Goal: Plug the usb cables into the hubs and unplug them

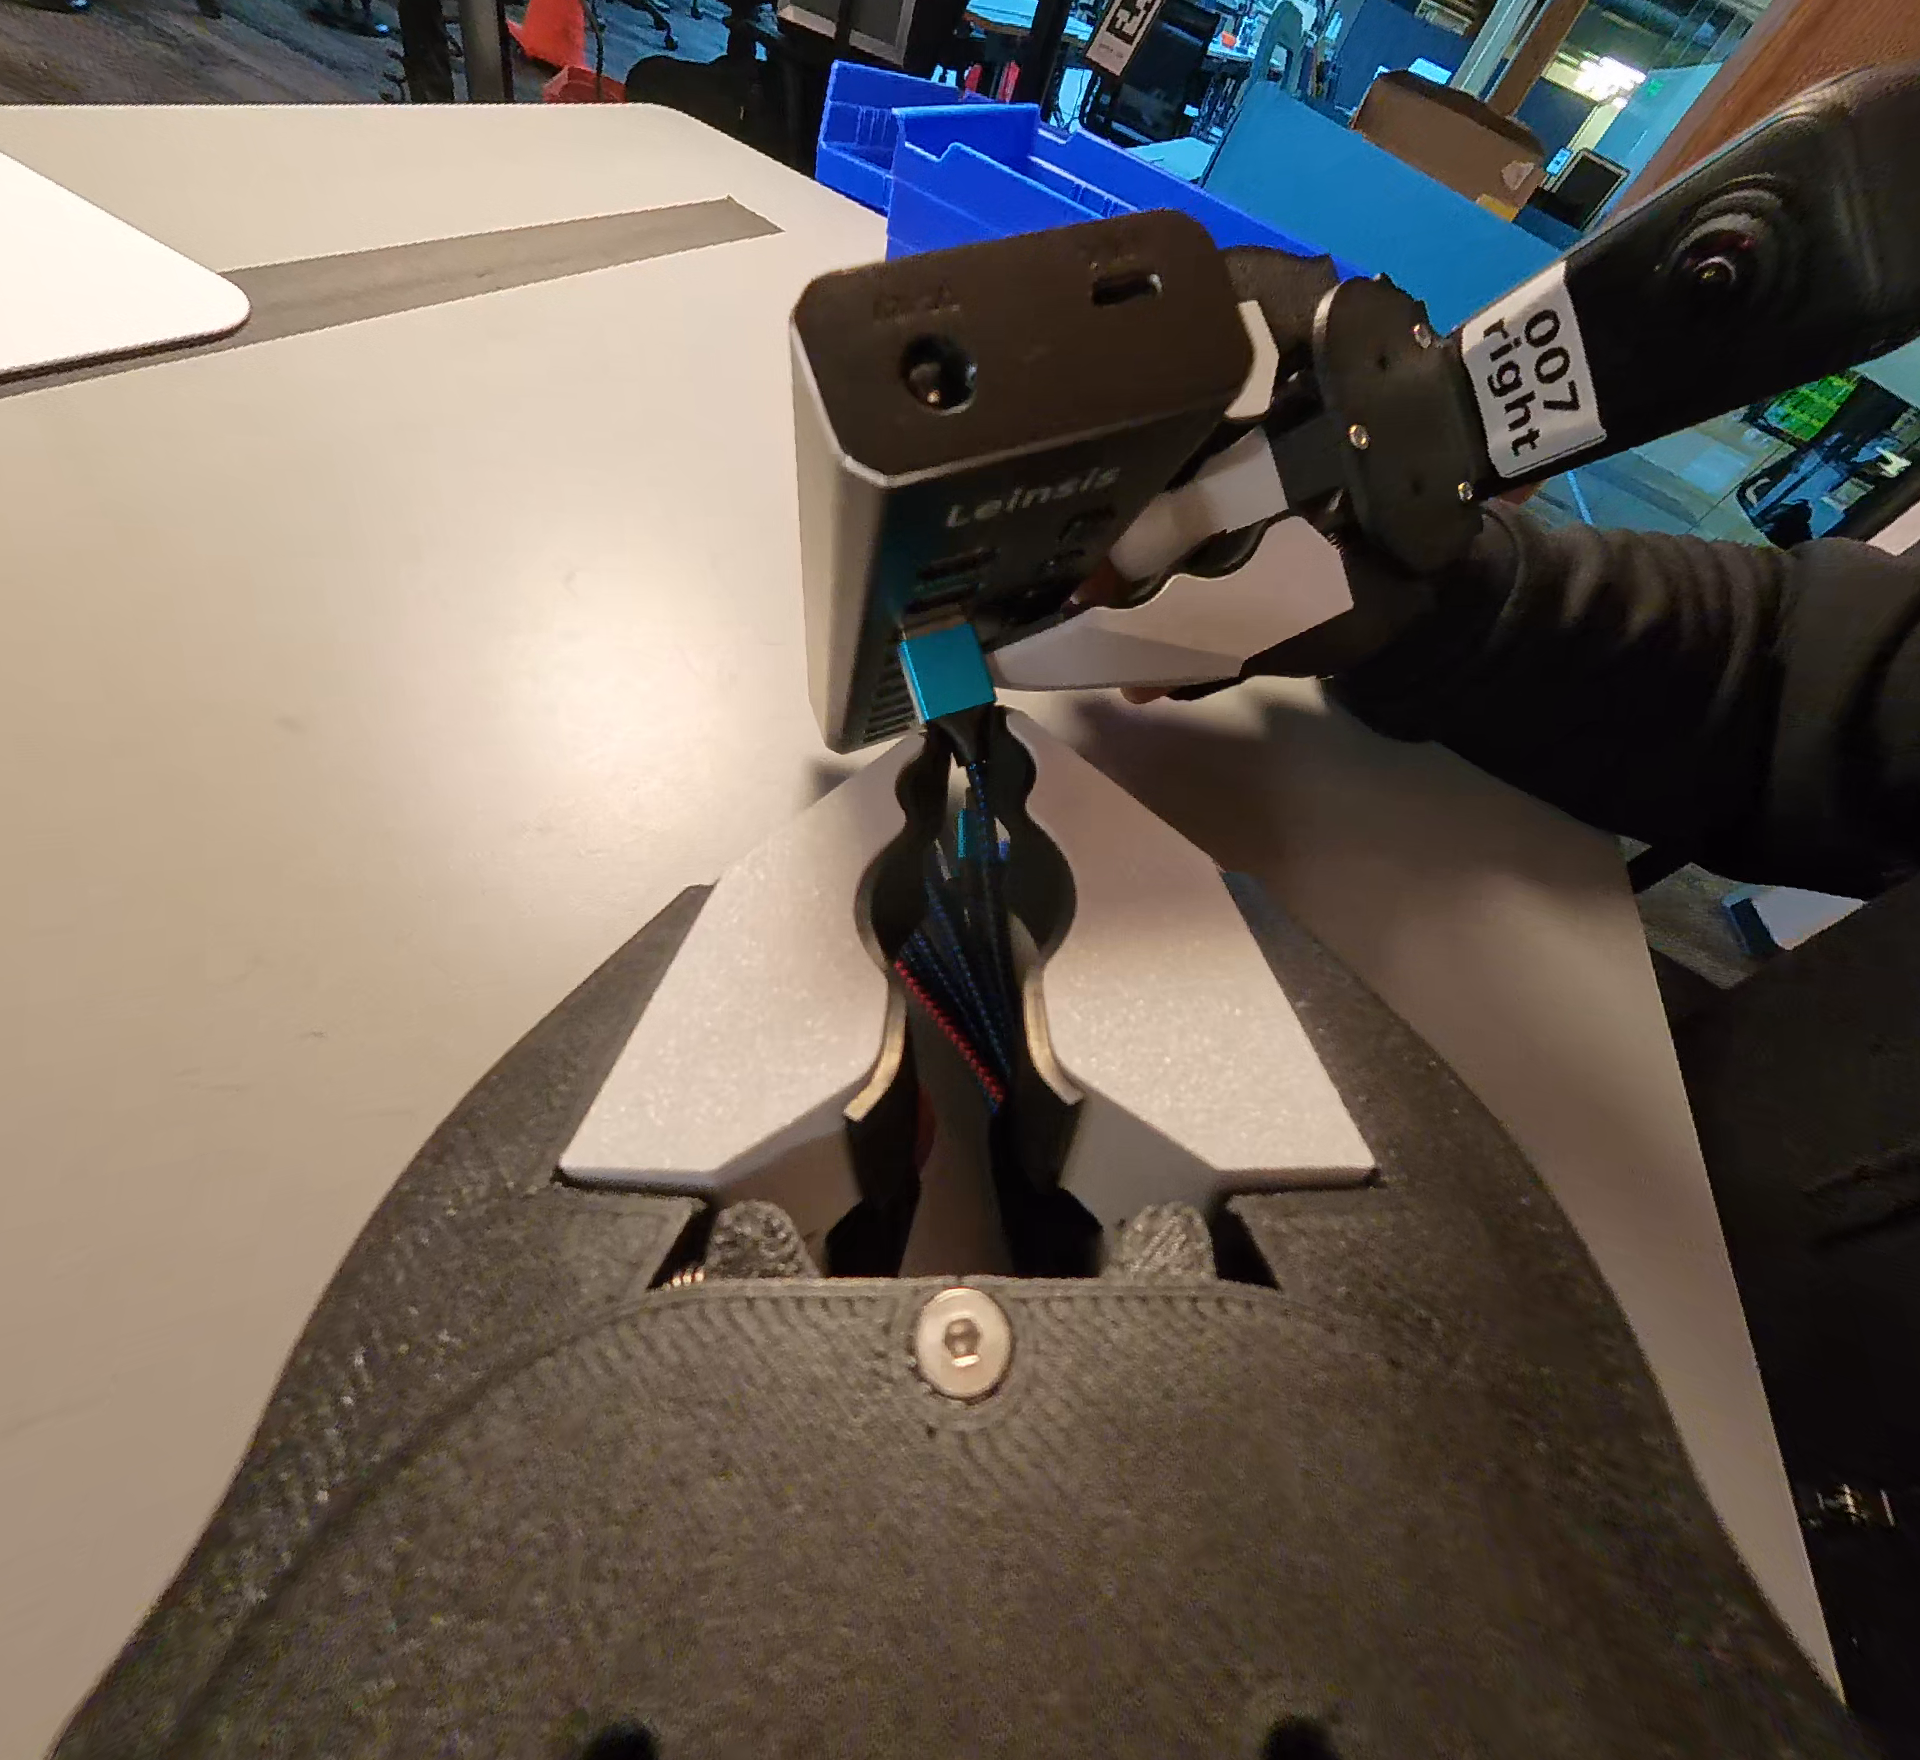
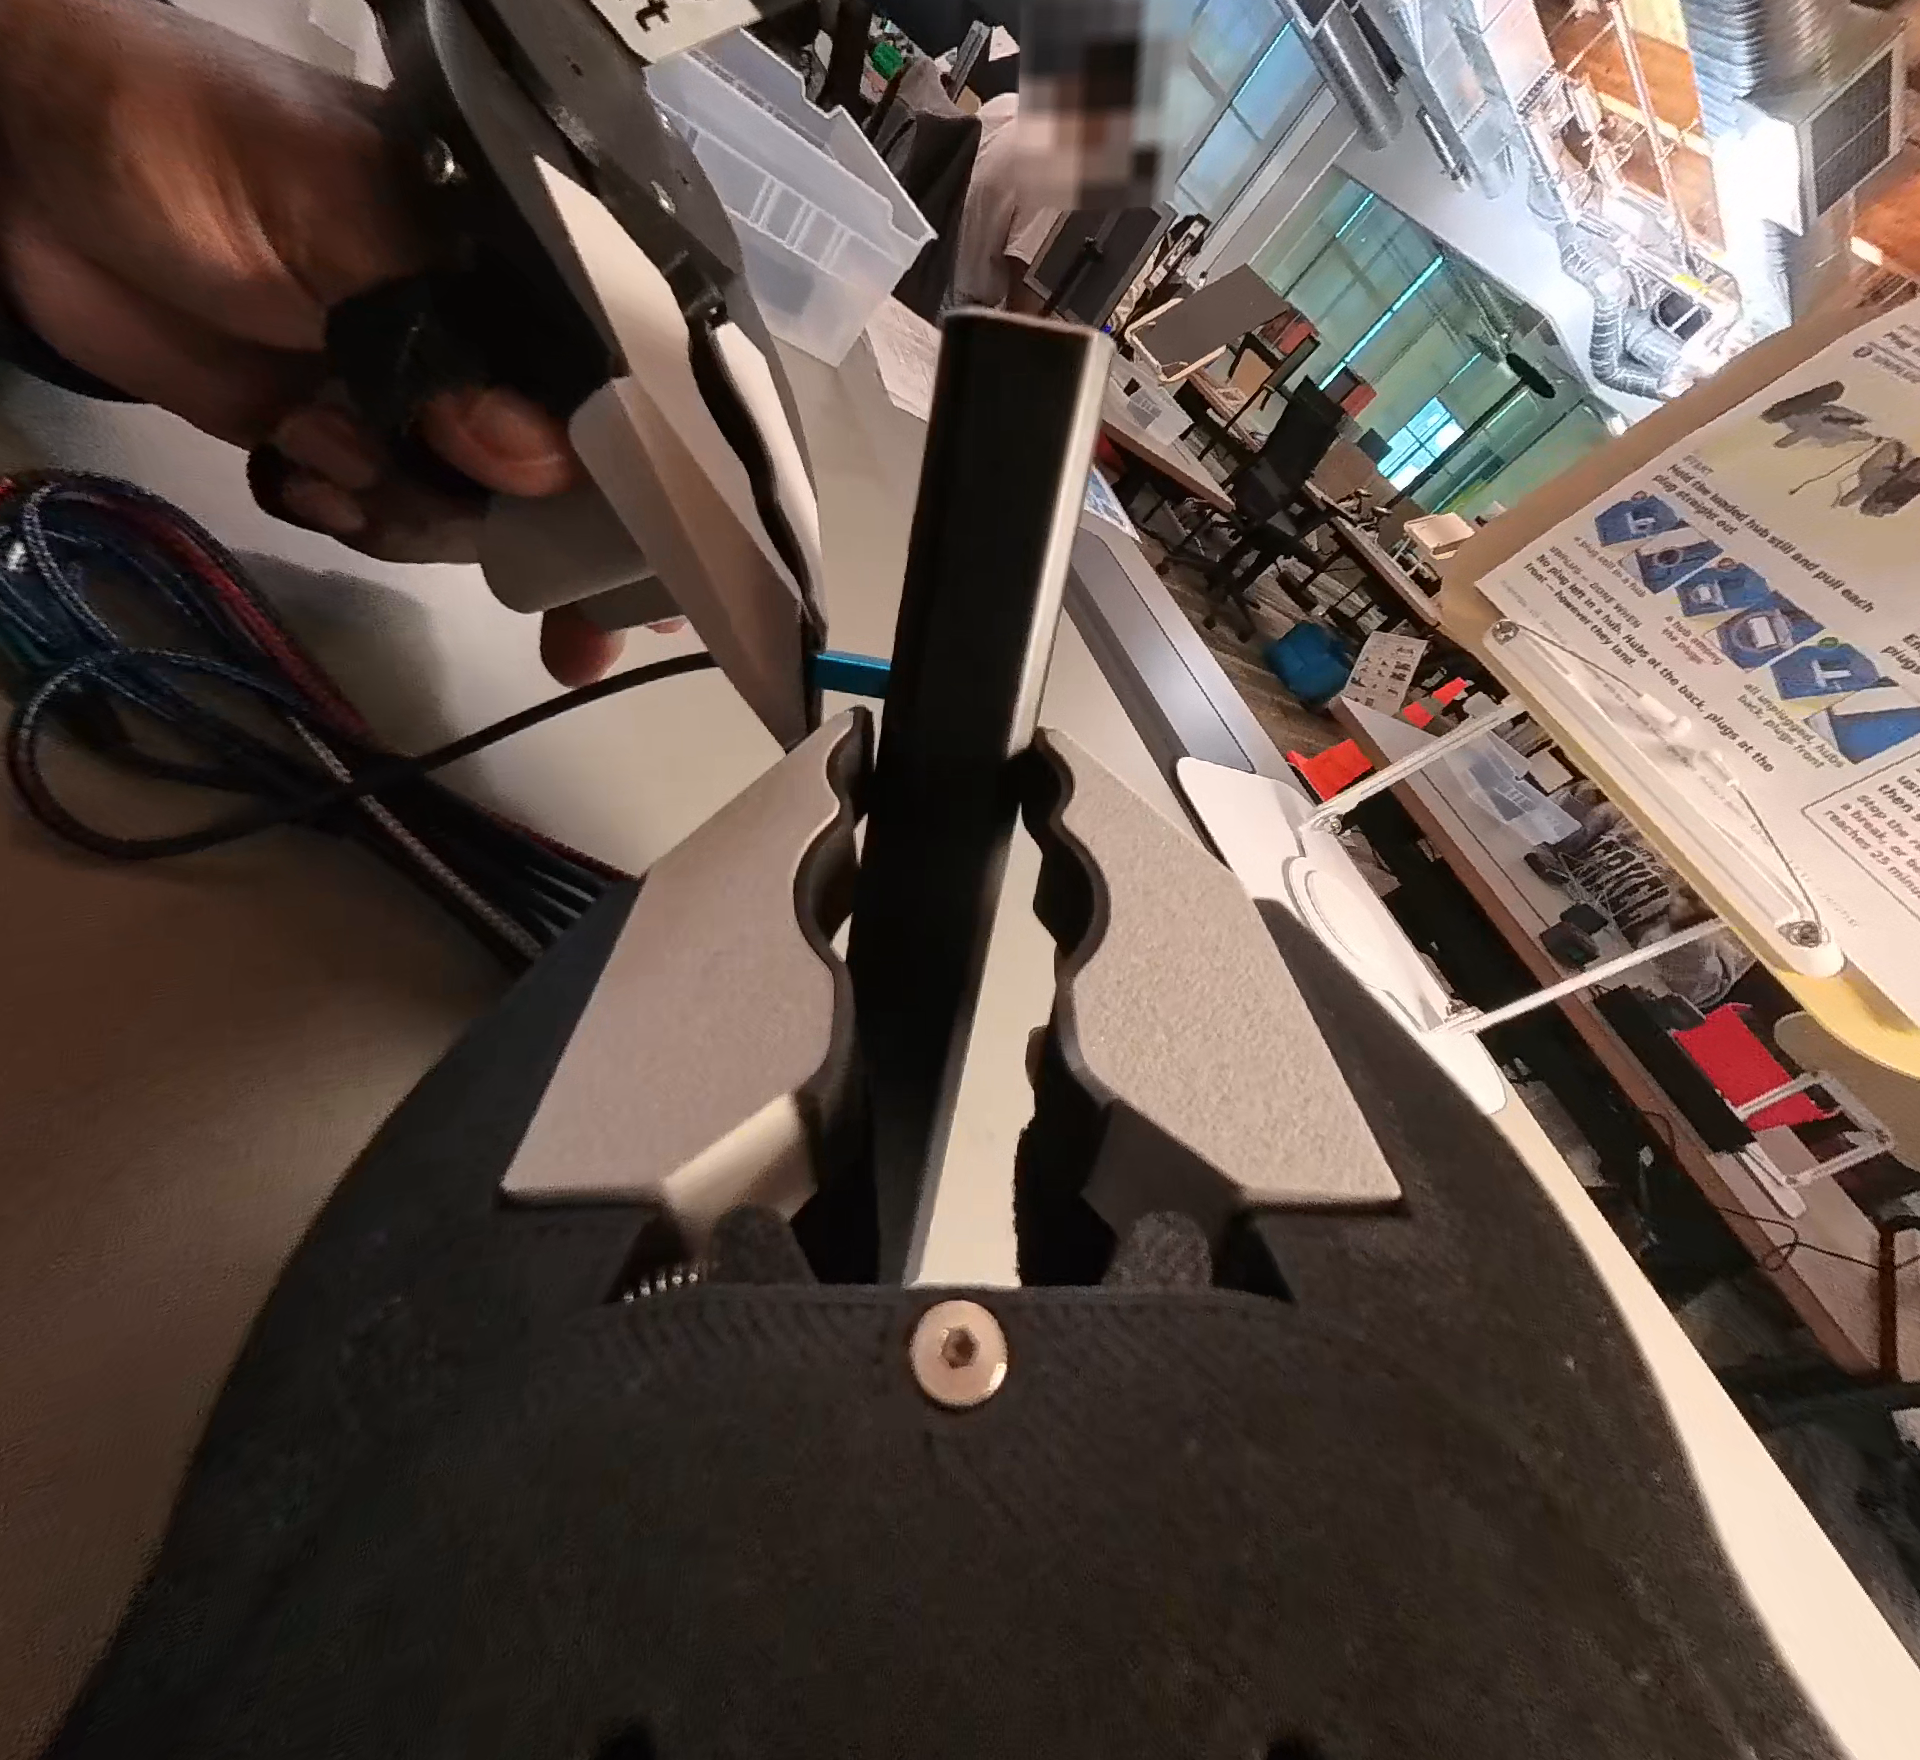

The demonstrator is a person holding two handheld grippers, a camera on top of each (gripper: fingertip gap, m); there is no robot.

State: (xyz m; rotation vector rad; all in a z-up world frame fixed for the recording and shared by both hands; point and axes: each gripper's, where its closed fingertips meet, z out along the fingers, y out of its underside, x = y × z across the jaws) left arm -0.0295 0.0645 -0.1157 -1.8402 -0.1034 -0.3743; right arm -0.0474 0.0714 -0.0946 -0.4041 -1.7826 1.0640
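Left wrist view: the left gripper [image 1: 961, 754] is pinched on the cable right behind the blue plug [image 1: 943, 671], which sits in a port near the bottom of the hub [image 1: 997, 422]. The hub is held up off the table [image 1: 364, 619], dead ahead of the fingertips, so the plug's long axis runs pretty much along the fingers. Looks like a straight push or pull along that line decides it.

Right wrist view: the right gripper [image 2: 940, 754] is clamped on the hub's two broad faces, hub standing edge-on and pointing away. The plug pokes in from the left side, crosswise to the hub's length. Spare braided cables [image 2: 156, 671] lie on the table, left.
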